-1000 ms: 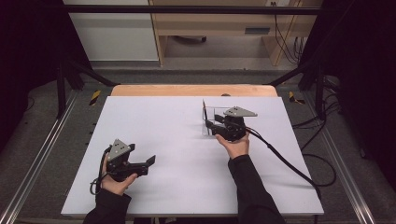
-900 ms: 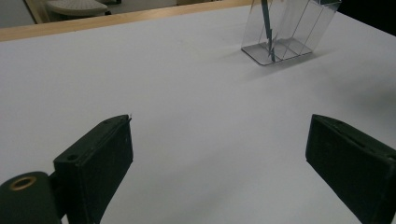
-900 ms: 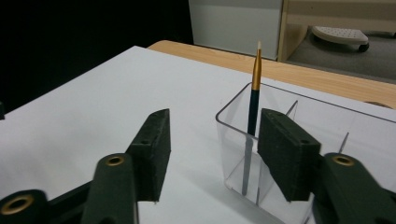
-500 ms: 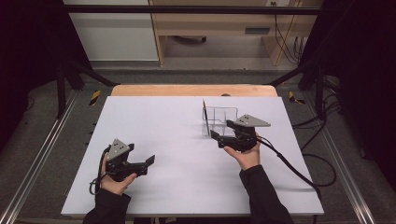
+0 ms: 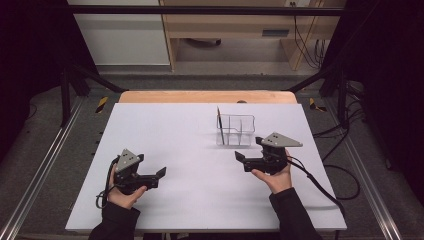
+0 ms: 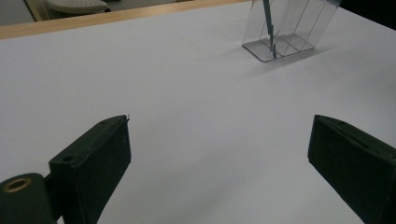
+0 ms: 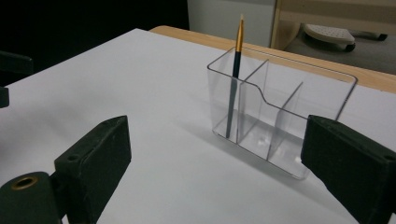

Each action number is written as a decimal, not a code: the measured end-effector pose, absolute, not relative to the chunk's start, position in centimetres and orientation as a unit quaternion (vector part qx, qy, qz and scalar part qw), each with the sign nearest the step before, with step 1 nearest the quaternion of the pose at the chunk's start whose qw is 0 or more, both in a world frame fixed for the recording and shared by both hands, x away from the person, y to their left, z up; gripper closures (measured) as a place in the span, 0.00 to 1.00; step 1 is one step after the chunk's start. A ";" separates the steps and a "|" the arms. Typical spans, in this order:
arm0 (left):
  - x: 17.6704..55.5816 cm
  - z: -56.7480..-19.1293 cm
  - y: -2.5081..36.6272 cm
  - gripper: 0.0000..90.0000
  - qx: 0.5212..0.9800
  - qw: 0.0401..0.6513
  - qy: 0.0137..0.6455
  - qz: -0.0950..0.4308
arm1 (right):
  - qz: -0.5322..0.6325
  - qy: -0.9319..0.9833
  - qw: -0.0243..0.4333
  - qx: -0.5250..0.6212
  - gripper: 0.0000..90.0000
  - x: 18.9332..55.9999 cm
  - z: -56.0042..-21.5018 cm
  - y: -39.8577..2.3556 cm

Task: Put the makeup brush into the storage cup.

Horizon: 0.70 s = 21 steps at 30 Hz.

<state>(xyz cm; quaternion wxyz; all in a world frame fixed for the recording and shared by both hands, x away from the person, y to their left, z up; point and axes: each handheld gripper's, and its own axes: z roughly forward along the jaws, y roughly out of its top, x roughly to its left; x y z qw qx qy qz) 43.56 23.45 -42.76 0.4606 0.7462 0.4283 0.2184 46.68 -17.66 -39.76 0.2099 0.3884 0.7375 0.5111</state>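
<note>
1. The right gripper (image 5: 248, 158) sits low over the table, held in the person's right hand (image 5: 274, 176), its jaws spread wide and holding nothing. In the right gripper view the two black jaws frame a clear plastic holder (image 7: 299, 116) that stands just ahead of them.

2. The left gripper (image 5: 155, 175) rests near the front left of the table, well apart from the holder. Its jaws are also spread and hold nothing.

3. The holder (image 5: 236, 131) stands upright on the white table (image 5: 165, 130), right of centre and toward the far edge. Thin walls split it into compartments.

4. A slim paintbrush (image 7: 233, 79) with a dark handle and a gold-coloured band stands in the end compartment on the left in the right gripper view, leaning against the rim. The other compartments look empty.

5. Judged risk: the holder is light and clear, so a jaw nudging its near wall would probably slide or tip it, and the paintbrush would topple out.

6. Judged risk: the paintbrush is thin and free to lean, so jaws closing off-centre could push it aside rather than pinch it.

7. Judged risk: the clear walls are hard to read, so the jaws may close on a wall instead.
</note>
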 end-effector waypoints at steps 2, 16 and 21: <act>43.6 -42.8 23.4 0.06 0.746 0.461 0.428 0.218 | 0.513 0.734 0.211 0.393 0.09 46.4 -39.9 -18.2; 43.5 -42.8 23.4 0.05 0.750 0.458 0.424 0.217 | 0.515 0.728 0.208 0.402 0.07 44.3 -41.8 -21.4; 43.5 -42.7 23.6 0.05 0.748 0.462 0.425 0.218 | 0.510 0.726 0.211 0.410 0.07 43.6 -42.4 -22.5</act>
